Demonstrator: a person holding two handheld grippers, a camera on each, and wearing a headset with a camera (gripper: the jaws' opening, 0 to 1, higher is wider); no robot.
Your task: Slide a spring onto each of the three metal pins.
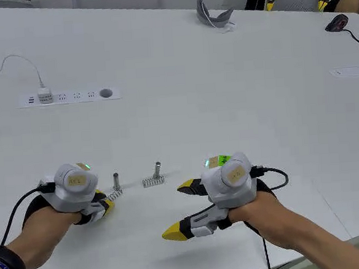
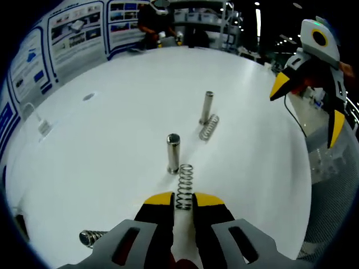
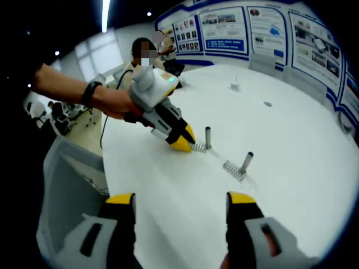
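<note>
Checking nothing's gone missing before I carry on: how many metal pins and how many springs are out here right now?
Metal pins: 3, near upright pin, far upright pin, third pin beside the left gripper.
Springs: 3, held spring in that gripper, loose spring by the far pin, coil apparently on the third pin.
Total: 6.

Wide bare bench (image 1: 227,106) ahead, two upright pins (image 1: 116,179) in the near middle, spring (image 1: 153,182) beside one, power strip (image 1: 72,96) well back.

The left tongs (image 2: 184,199) are pinched on one end of a spring (image 2: 184,180) and pointed forward; the right tongs (image 1: 178,209) are spread wide and aimed toward the left ones.
</note>
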